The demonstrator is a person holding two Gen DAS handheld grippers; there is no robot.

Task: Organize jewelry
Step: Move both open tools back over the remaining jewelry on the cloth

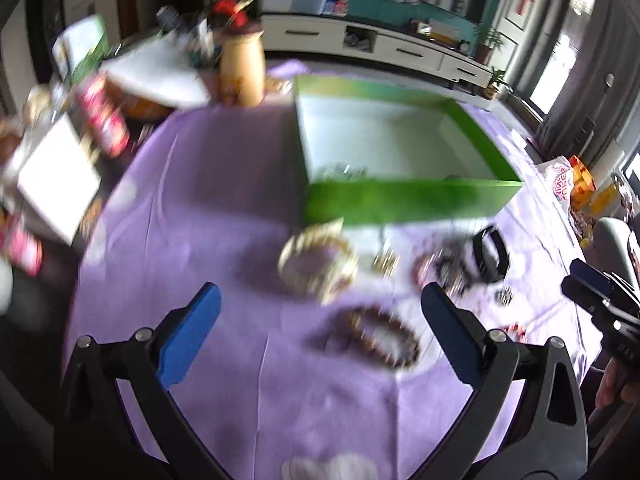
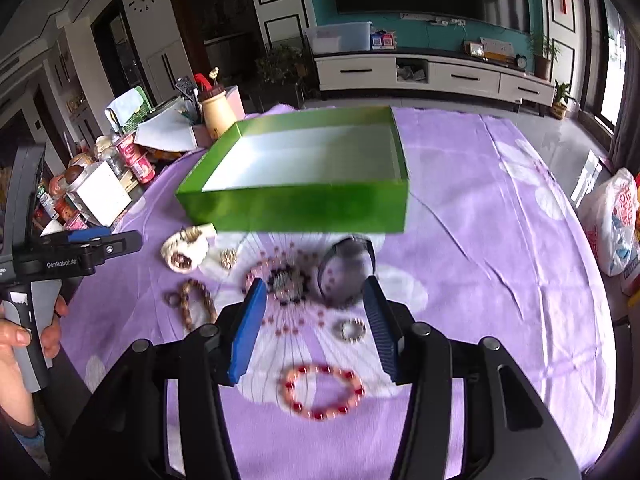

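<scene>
Both grippers, left [image 1: 320, 312] and right [image 2: 316, 320], hang spread and empty above scattered bracelets (most unboxed); next, a pinch carries the red-beaded bracelet [image 2: 322, 392] into the green box [image 2: 304, 204].

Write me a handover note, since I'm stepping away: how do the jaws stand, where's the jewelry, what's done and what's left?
Left gripper: jaws wide open, empty. Right gripper: jaws partly open, empty, above the cloth.
Green box: sits on the purple cloth; a few small pieces show in its near corner in the left view.
Still on the cloth: red bead bracelet, brown bead bracelet, white bangle, black watch, small ring, dark bead cluster.
Left: move these into the box.
</scene>
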